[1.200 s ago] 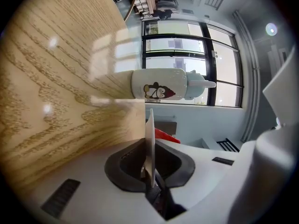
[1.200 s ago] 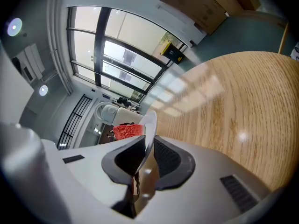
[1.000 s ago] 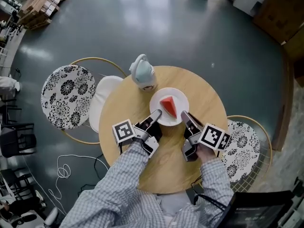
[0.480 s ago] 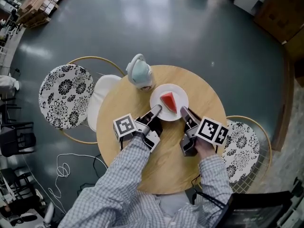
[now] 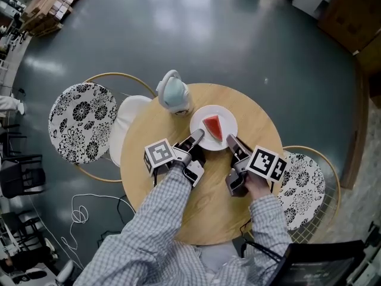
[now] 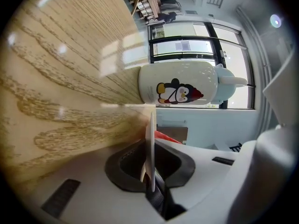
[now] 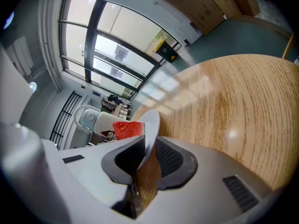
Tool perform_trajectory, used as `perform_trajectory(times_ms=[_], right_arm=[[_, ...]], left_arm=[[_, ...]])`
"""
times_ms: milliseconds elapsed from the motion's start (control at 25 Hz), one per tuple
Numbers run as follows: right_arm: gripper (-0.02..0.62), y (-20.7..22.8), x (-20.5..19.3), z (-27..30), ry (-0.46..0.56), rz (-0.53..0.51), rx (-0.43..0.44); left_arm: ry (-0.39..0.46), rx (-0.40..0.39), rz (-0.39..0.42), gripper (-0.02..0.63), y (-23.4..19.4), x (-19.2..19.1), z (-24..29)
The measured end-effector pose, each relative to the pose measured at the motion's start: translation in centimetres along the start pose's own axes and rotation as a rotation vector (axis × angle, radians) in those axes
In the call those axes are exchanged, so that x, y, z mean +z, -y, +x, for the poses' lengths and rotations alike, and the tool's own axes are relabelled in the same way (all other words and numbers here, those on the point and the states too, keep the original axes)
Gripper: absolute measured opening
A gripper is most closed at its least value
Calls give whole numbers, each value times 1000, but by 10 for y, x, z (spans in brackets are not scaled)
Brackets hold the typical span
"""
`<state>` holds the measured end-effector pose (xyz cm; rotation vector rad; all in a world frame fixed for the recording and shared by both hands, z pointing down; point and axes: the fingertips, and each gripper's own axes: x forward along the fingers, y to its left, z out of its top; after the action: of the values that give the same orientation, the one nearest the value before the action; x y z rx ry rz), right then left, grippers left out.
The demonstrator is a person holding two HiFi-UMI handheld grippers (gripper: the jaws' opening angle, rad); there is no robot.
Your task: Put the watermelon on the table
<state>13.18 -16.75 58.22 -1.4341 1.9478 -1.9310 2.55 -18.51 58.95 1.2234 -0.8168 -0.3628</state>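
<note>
left gripper point(image 5: 197, 139) and right gripper point(image 5: 231, 142): jaws of each clamped on the plate point(image 5: 228, 115) rim. watermelon point(image 5: 212, 127) sits on plate over bench point(image 5: 202, 210). advise lowering both sides level, releasing only once seated.

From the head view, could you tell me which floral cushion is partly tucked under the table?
The right-hand floral cushion, beside the right gripper: the table covers its inner edge, whereas the left-hand cushion shows whole.

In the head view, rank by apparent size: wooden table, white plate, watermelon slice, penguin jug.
1. wooden table
2. white plate, only slightly bigger than the next
3. penguin jug, taller, so nearer the camera
4. watermelon slice
</note>
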Motion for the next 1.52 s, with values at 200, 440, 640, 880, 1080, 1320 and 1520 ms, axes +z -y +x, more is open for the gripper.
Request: perform_trajectory(times_ms=[200, 440, 640, 880, 1080, 1320, 1520], right_arm=[[60, 0, -6, -4, -26, -27, 2], [63, -2, -14, -12, -59, -17, 10], [63, -5, -27, -26, -81, -112, 14], [63, -22, -36, -32, -87, -708, -54], [63, -49, -53, -23, -126, -1388, -140], [63, -53, -68, -4, -176, -1938, -231], [61, -52, -69, 6, -151, -2079, -290]], left_arm=[[12, 13, 5, 34, 0, 2, 3], [7, 30, 26, 34, 0, 1, 4], [42, 21, -8, 34, 1, 5, 7], [44, 17, -9, 34, 3, 9, 10], [38, 19, -7, 34, 3, 9, 10], [29, 21, -6, 34, 3, 9, 11], [27, 22, -7, 34, 3, 8, 11]])
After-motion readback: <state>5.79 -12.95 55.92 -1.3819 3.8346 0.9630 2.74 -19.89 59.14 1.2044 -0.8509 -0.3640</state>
